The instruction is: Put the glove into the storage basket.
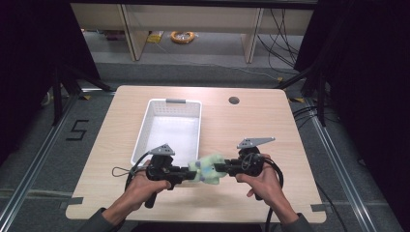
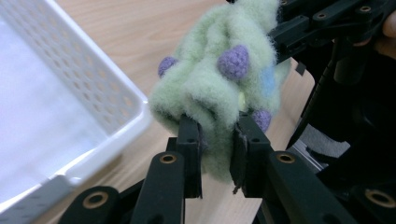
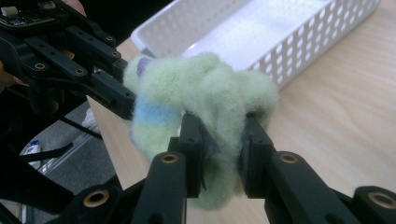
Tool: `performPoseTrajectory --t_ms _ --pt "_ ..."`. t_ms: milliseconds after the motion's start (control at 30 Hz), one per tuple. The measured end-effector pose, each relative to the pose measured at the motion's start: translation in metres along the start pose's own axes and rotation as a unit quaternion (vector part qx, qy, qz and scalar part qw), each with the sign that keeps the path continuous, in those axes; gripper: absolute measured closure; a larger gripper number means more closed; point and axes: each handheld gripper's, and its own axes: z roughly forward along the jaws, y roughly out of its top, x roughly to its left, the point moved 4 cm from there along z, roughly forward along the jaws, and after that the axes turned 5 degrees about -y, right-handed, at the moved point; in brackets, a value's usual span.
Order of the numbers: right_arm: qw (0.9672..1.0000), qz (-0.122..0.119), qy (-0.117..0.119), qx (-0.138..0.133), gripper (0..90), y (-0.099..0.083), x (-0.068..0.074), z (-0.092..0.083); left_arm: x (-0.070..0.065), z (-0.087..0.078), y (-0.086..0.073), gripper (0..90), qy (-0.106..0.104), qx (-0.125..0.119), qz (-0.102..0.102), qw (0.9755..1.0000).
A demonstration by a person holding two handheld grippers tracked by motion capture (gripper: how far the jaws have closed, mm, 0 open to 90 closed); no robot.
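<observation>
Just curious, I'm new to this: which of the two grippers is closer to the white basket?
Left. The left gripper sits just off the white basket's near corner; the right gripper is further out to the basket's right, gripping the fuzzy green toy.

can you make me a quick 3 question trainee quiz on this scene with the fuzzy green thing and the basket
1. True or false: the left gripper and right gripper both clamp the fuzzy green cloth.
2. Where is the cloth relative to the white basket? A inside it, B held just off its near corner, C beneath it.
3. What colour are the small bobbles on the cloth?

Key: 1 true. 2 B. 3 purple.
</observation>
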Motion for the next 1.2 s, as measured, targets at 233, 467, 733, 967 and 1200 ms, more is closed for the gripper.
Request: performPoseTrajectory --t_ms 233,467,733,967,1200 --pt "0.9999 -0.013 -0.007 -0.002 75.0 0.034 0.002 0.012 0.019 -0.022 0.020 74.4 0.016 -0.004 -0.011 0.9998" --pt "0.9999 -0.009 -0.005 0.009 75.0 0.062 0.003 0.037 0.044 -0.039 0.029 74.3 0.027 -0.001 -0.037 0.9990" --pt "0.9992 -0.001 -0.002 0.039 75.0 0.083 0.007 0.074 0.075 -0.055 0.024 74.2 0.052 0.010 -0.067 0.9963" --pt "0.9982 0.010 -0.007 0.059 75.0 0.088 0.006 0.101 0.095 -0.057 0.016 74.2 0.067 0.020 -0.087 0.9937" --pt "0.9968 0.022 -0.016 0.075 74.9 0.085 0.003 0.118 0.109 -0.055 0.009 74.1 0.072 0.036 -0.099 0.9919"
